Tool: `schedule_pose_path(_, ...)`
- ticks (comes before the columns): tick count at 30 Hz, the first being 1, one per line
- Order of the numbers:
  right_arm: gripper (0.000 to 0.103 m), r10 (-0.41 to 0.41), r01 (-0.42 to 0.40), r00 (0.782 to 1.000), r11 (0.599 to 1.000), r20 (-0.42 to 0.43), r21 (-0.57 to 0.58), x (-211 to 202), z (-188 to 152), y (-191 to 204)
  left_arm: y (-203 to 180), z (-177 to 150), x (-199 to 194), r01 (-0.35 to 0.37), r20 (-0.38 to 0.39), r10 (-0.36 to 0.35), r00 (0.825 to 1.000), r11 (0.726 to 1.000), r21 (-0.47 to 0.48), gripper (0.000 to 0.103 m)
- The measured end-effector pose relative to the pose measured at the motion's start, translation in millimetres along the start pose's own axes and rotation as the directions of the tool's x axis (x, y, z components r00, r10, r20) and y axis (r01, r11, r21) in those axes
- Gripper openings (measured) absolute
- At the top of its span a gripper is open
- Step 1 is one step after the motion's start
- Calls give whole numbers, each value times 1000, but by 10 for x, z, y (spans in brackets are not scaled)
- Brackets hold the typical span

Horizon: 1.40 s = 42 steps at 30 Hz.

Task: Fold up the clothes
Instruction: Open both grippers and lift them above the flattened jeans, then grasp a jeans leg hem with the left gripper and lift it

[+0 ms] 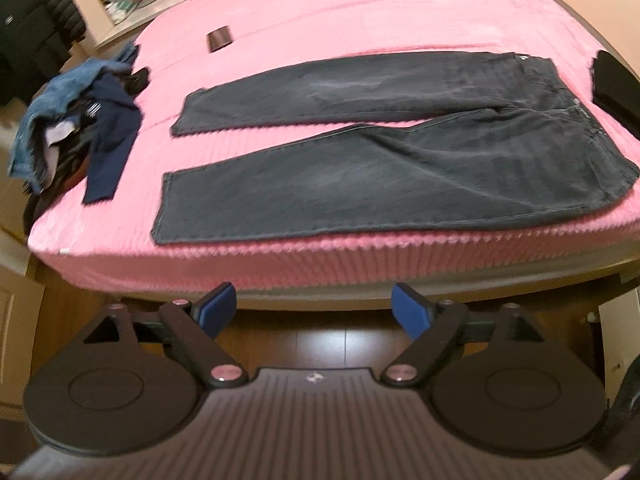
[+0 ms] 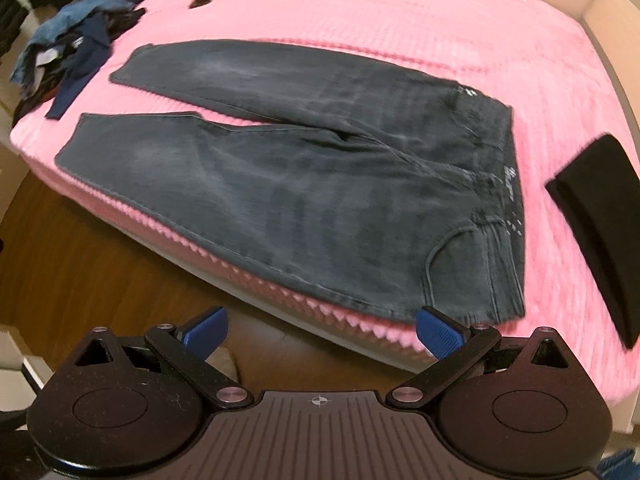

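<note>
Two grippers hang off the near edge of a bed (image 1: 360, 20) covered in a pink ribbed blanket (image 2: 360, 4), and both hold nothing. On the left gripper (image 1: 314, 312) the blue pads (image 1: 218, 310) stand wide apart over the dark wooden floor (image 1: 312, 344); the right gripper (image 2: 320, 330) is spread just as wide, its right-hand pad close to the blanket's edge. A pair of dark grey jeans (image 1: 380, 168) lies flat on the blanket, legs splayed toward the left and waistband to the right, the nearer leg running along the bed's edge. A heap of clothes (image 1: 76, 120), blue denim and navy among them, sits at the bed's left corner. A folded black garment (image 2: 596, 220) lies to the right of the waistband, apart from it. A small dark flat object (image 1: 219, 40), perhaps a wallet, rests farther back.
</note>
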State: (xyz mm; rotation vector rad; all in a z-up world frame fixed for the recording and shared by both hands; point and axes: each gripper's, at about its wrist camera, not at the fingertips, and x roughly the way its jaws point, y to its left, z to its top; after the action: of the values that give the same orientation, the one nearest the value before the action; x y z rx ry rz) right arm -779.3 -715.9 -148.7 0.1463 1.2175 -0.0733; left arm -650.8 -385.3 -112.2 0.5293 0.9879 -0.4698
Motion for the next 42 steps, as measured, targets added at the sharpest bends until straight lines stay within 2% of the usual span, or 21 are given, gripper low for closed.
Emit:
schedule_pose_path(3, 102, 22, -22, 1000, 998, 14, -51, 24, 44, 101, 76, -109, -75, -40, 15, 40, 999, 999, -19, 93)
schedule_pose_path(6, 102, 49, -44, 998, 991, 43, -129, 45, 69, 229, 163, -212, -125, -91, 25, 91, 996, 996, 0, 95)
schedule_pose_path(10, 102, 67, -40, 994, 961, 90, -275, 63, 88, 418, 324, -295, -58, -156, 49, 151, 987, 981, 118, 98)
schedule_pose_path(13, 102, 54, -8, 991, 934, 120, -358, 83, 90, 530, 467, -286, 163, -181, 76, 167, 983, 950, 254, 98)
schedule_pose_path(15, 102, 38, 23, 987, 926, 154, -376, 138, 101, 576, 534, -265, 408, -192, 102, 166, 981, 916, 352, 96)
schedule_pose_path(17, 102, -3, 65, 984, 937, 179, -344, 263, 118, 597, 602, -240, 743, -196, 124, 156, 980, 873, 447, 92)
schedule_pose_path(19, 102, -43, 94, 983, 953, 179, -289, 424, 161, 609, 643, -220, 1116, -194, 140, 140, 980, 823, 534, 83)
schedule_pose_path(23, 102, -62, 115, 979, 955, 194, -272, 702, 223, 665, 670, -262, 1846, -213, 191, 109, 975, 694, 688, 82)
schedule_pose_path(25, 102, -71, 118, 982, 954, 175, -275, 864, 230, 675, 667, -316, 2137, -208, 203, 80, 976, 620, 757, 68)
schedule_pose_path(26, 102, -75, 118, 984, 955, 161, -272, 957, 237, 691, 677, -340, 2262, -208, 206, 73, 976, 594, 777, 64)
schedule_pose_path(28, 102, -84, 120, 986, 958, 144, -261, 1089, 257, 705, 715, -355, 2448, -201, 206, 56, 977, 568, 798, 56)
schedule_pose_path(30, 102, -86, 116, 988, 962, 129, -247, 1194, 276, 722, 750, -365, 2596, -199, 209, 43, 977, 542, 817, 53)
schedule_pose_path(31, 102, -87, 114, 989, 963, 122, -242, 1238, 281, 731, 767, -368, 2650, -201, 213, 39, 976, 529, 825, 48)
schedule_pose_path(34, 102, -93, 120, 989, 960, 114, -252, 1349, 317, 770, 819, -322, 2730, -210, 227, 30, 973, 509, 835, 35)
schedule_pose_path(37, 102, -98, 126, 989, 952, 112, -279, 1433, 316, 782, 849, -287, 2755, -217, 239, 7, 971, 445, 869, 30)
schedule_pose_path(38, 102, -102, 131, 989, 947, 111, -294, 1460, 308, 778, 848, -307, 2771, -231, 250, 2, 968, 391, 891, 26)
schedule_pose_path(40, 102, -118, 151, 986, 927, 116, -343, 1513, 262, 784, 859, -291, 2778, -226, 241, -5, 970, 336, 915, 8)
schedule_pose_path(41, 102, -123, 161, 985, 913, 125, -375, 1527, 222, 790, 854, -258, 2749, -217, 232, -5, 973, 335, 917, 6)
schedule_pose_path(42, 102, -126, 173, 982, 893, 139, -415, 1541, 161, 801, 866, -189, 2706, -203, 220, -5, 976, 365, 908, 5)
